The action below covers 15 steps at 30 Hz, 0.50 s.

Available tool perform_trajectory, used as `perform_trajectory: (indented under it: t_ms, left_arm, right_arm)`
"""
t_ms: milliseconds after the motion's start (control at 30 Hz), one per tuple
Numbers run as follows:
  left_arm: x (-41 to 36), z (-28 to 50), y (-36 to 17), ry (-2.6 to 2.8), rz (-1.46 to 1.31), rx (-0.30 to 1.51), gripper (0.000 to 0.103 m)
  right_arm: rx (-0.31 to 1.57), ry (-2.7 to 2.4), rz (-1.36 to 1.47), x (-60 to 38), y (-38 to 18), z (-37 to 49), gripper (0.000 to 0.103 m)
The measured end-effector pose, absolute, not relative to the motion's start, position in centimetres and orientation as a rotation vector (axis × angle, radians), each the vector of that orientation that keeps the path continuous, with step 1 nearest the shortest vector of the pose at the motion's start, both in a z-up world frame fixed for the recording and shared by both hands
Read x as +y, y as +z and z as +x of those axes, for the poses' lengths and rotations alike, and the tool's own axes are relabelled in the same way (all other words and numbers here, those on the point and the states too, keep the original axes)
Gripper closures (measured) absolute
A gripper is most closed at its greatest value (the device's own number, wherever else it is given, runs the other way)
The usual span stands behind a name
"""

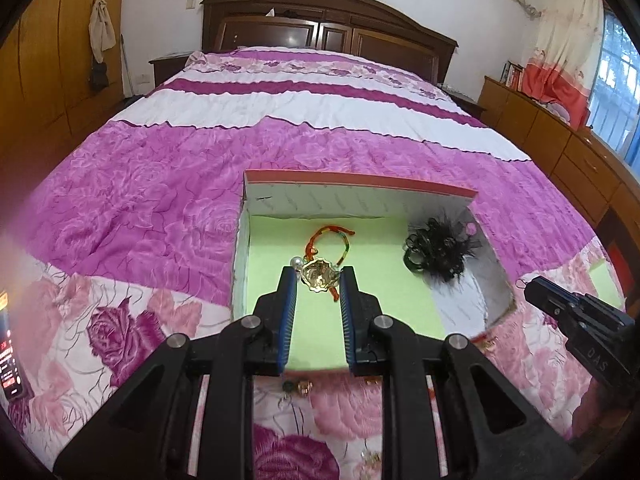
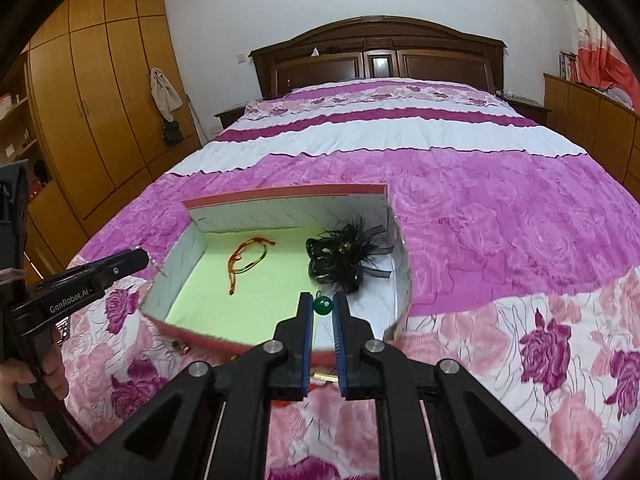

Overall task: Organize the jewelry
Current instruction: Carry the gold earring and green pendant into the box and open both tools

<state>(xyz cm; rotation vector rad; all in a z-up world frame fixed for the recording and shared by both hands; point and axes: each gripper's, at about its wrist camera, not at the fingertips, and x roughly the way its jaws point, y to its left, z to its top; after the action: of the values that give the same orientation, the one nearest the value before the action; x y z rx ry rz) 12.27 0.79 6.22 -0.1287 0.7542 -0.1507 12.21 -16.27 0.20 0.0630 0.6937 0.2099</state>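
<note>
An open box with a green floor [image 1: 272, 280] [image 2: 208, 312] lies on the bed. In it lie a red-green cord bracelet [image 1: 340, 240] [image 2: 248, 256] and a black feather hair piece [image 1: 436, 250] [image 2: 344, 256]. My left gripper [image 1: 318, 276] is shut on a gold brooch with a pearl [image 1: 318, 274], held above the box; from the right wrist view it [image 2: 142, 258] hangs over the box's left wall. My right gripper [image 2: 323, 306] is shut on a green bead earring [image 2: 323, 306] above the box's front part; it also shows in the left wrist view [image 1: 532, 290].
Small loose jewelry [image 1: 298, 387] [image 2: 180, 347] lies on the floral bedspread in front of the box. A phone [image 1: 10, 360] lies at the bed's left edge. Wardrobes [image 2: 92, 92] stand left, a low cabinet [image 1: 560, 148] right, the headboard [image 2: 376, 56] far back.
</note>
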Motion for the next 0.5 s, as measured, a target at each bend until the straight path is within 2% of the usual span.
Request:
perform_trajectory:
  t_ms: [500]
  left_arm:
    - [-0.2, 17.4, 1.1, -0.127, -0.122, 0.886, 0.09]
  right_arm:
    - [0.831, 0.154, 0.05, -16.7, -4.0, 18.3, 0.092]
